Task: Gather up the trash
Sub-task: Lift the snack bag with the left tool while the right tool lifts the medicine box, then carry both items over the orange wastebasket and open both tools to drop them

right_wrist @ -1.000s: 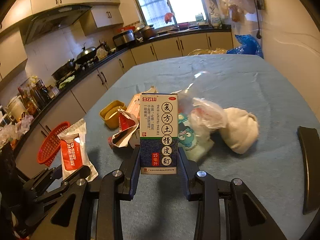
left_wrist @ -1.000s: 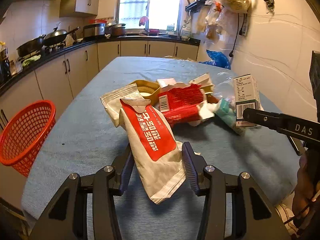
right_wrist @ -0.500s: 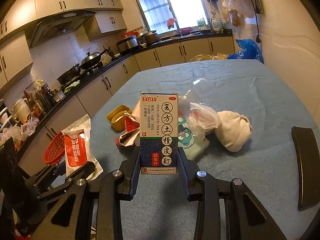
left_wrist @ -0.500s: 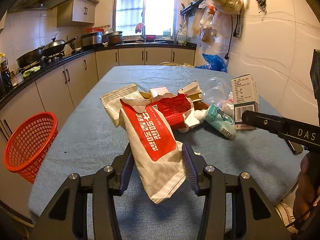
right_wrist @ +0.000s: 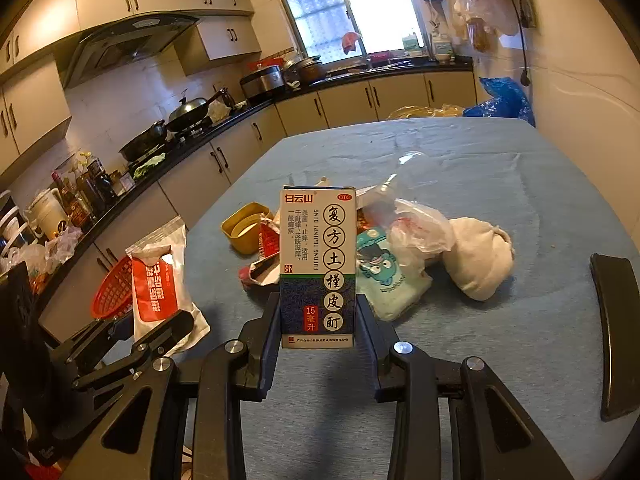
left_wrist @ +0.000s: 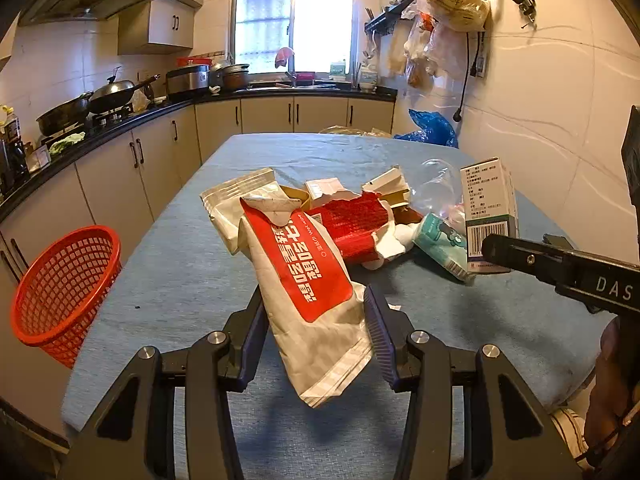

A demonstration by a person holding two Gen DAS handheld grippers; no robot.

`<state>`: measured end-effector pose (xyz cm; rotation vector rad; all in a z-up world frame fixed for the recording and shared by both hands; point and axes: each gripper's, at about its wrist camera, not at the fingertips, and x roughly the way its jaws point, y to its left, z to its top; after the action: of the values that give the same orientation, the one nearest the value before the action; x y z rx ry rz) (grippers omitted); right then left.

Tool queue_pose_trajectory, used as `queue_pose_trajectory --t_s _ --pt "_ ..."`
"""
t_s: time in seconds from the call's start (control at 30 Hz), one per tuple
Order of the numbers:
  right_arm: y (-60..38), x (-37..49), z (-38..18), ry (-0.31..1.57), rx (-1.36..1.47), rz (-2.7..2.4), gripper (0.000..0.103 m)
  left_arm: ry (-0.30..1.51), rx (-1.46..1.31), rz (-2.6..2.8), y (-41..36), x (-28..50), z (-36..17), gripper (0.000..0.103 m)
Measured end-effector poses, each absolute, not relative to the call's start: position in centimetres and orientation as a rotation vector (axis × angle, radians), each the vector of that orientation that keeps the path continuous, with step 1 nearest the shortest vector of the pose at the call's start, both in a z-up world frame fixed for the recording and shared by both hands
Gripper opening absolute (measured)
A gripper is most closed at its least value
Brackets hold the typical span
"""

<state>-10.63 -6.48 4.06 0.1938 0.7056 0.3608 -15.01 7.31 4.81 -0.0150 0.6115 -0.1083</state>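
My left gripper (left_wrist: 316, 304) is shut on a white wipes packet (left_wrist: 304, 272) with a red label, held tilted above the near end of the blue table (left_wrist: 180, 260). In the right wrist view the same packet (right_wrist: 154, 284) hangs in the left gripper (right_wrist: 160, 332) at lower left. My right gripper (right_wrist: 318, 308) is shut on an upright medicine box (right_wrist: 320, 248), white on top and dark blue below. The box (left_wrist: 486, 200) also shows at the right of the left wrist view. A red mesh basket (left_wrist: 64, 292) stands on the floor left of the table.
Mid-table lie a torn red carton (left_wrist: 352, 224), a teal packet (left_wrist: 440, 240), a yellow tub (right_wrist: 244, 228), a clear plastic bag (right_wrist: 416, 228) and a white bundle (right_wrist: 480, 256). Kitchen counters run along the left and back. A dark curved object (right_wrist: 616, 332) sits at the table's right edge.
Both grippers keep the same hold on the packet and the box. The views have only drifted slightly, showing a little more of the far kitchen.
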Motion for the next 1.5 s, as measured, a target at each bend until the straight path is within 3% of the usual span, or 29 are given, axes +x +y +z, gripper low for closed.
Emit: queue_pose_trajectory --t_s 0.33,0.77,1.5 --pt "-2.9 -9.9 4.7 0.723 0.13 0.457 0.037 0.583 -0.047 -0.049 10.4 -14.9 6.0 0.046" --pt "5.6 -7.3 6.5 0.787 0.065 0.657 0.037 0.525 -0.094 0.169 20.2 -16.1 8.3 0.046" --pt "23.3 -0.9 5.5 0.924 -0.009 0.897 0.037 0.633 -0.141 0.369 33.3 -15.1 5.2 0.047"
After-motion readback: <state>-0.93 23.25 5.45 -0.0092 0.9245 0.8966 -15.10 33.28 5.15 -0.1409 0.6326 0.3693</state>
